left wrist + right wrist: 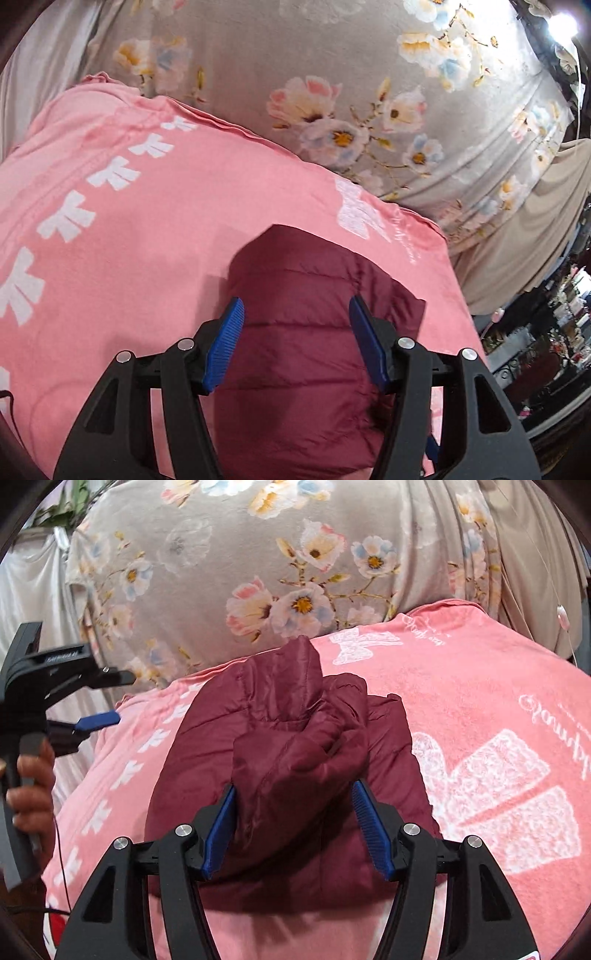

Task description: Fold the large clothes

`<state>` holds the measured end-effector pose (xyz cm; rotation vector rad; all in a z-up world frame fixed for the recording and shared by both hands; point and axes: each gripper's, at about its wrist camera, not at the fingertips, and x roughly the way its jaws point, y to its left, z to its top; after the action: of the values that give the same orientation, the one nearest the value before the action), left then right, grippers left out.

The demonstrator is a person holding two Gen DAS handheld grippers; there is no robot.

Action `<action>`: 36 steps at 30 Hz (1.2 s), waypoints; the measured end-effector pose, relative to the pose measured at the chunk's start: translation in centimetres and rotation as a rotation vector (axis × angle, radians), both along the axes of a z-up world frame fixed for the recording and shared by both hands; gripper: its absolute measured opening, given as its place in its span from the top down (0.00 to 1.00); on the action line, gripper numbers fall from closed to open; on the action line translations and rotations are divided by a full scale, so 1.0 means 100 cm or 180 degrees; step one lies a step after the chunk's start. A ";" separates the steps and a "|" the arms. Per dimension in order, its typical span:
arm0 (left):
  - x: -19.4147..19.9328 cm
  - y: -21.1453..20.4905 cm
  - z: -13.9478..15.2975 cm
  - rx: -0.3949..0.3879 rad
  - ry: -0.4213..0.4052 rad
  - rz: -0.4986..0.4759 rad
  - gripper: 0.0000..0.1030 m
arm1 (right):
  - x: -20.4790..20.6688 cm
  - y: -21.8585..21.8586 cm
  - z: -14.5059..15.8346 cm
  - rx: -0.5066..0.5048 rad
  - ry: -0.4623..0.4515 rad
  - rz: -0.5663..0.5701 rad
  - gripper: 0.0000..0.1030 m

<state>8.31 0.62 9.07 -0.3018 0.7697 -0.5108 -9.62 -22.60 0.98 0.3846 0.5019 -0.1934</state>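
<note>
Left gripper (pixel 295 343): jaws parted, blue pads (pixel 225 343) clear of contact, nothing between them, pointing downward at a slant. Right gripper (pixel 293 827): jaws parted, pads (pixel 371 834) apart, likewise slanted down. In the right wrist view, the left gripper appears at the far left edge, its handle gripped by a hand (pixel 31 794).

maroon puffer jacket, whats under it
The folded maroon quilted puffer jacket lies on a pink towel-like blanket with white bow prints, which is spread over grey floral bedding. The blanket directly beneath the jacket, and anything there, is covered.
</note>
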 end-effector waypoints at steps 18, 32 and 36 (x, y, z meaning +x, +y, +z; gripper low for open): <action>0.036 -0.211 -0.037 0.0611 0.0114 -0.1174 0.52 | -0.045 -0.042 -0.020 0.0239 0.0040 -0.0320 0.88; 0.030 -0.265 -0.108 0.1168 0.0001 -0.1065 0.53 | -0.040 -0.054 -0.044 0.0287 0.0316 -0.0400 0.88; 0.027 -0.269 -0.118 0.1249 -0.0129 -0.1012 0.53 | -0.036 -0.054 -0.050 0.0246 0.0391 -0.0396 0.87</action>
<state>11.02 -26.26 -2.70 0.1985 0.8644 -0.6477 -13.20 -27.99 -4.07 0.4820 0.6081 -0.3198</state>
